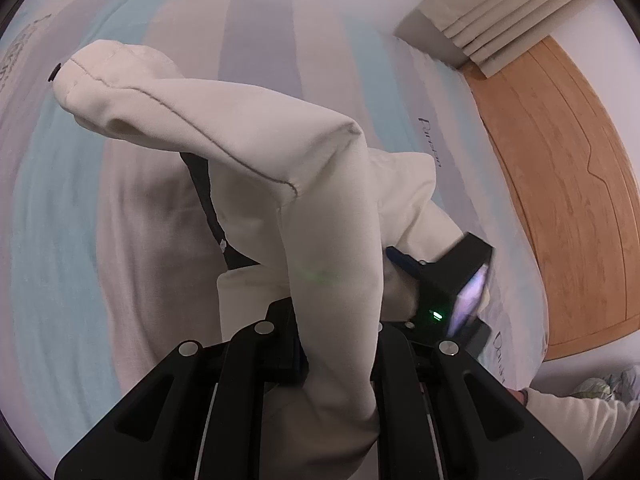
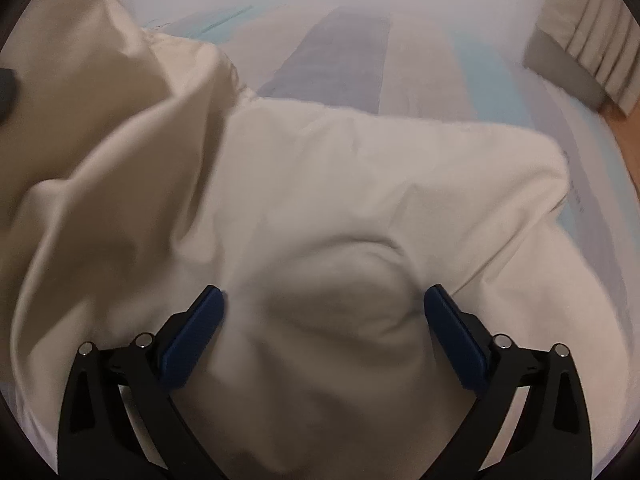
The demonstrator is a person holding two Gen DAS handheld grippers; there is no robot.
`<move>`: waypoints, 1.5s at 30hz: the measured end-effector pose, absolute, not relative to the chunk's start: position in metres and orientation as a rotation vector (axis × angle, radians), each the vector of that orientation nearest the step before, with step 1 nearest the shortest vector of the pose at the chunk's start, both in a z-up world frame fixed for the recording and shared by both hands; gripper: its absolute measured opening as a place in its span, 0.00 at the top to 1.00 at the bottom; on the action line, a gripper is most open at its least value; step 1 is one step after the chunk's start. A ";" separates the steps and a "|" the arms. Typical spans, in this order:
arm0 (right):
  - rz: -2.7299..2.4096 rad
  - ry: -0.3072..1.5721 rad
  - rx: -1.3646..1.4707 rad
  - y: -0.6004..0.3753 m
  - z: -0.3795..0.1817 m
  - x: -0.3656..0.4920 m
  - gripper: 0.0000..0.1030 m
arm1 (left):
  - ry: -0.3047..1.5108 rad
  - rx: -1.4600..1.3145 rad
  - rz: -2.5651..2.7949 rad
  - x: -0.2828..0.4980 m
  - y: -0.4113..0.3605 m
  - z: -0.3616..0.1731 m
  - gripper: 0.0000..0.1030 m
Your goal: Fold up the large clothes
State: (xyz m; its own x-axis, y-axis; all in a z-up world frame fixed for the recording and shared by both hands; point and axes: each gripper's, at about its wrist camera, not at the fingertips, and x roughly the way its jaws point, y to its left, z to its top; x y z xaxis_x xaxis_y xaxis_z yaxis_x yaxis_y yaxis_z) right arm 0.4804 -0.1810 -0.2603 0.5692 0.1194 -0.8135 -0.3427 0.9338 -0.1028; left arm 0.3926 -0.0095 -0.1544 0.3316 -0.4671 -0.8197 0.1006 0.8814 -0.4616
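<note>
A bed point(image 1: 60, 200) carried everything, its sheet striped in pale blue, beige and grey-lilac, with printed lettering near one edge. A cream garment point(image 2: 360, 184) lay spread directly on it, rumpled, one part lifted off the sheet. Wooden floor point(image 1: 560, 184) showed beside the bed.

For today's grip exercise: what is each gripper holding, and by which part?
Left gripper: shut on the cream fabric garment, gripping a bunched fold that drapes over it. Right gripper: open, pads astride the cloth, holding nothing.

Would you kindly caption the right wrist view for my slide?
Open right tool pressing its blue pads into a cream garment on a striped bed.
</note>
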 end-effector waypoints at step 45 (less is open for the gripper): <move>0.116 0.941 -0.054 -0.393 -0.253 0.434 0.23 | 1.221 -0.340 -0.138 0.404 -0.192 -0.158 0.90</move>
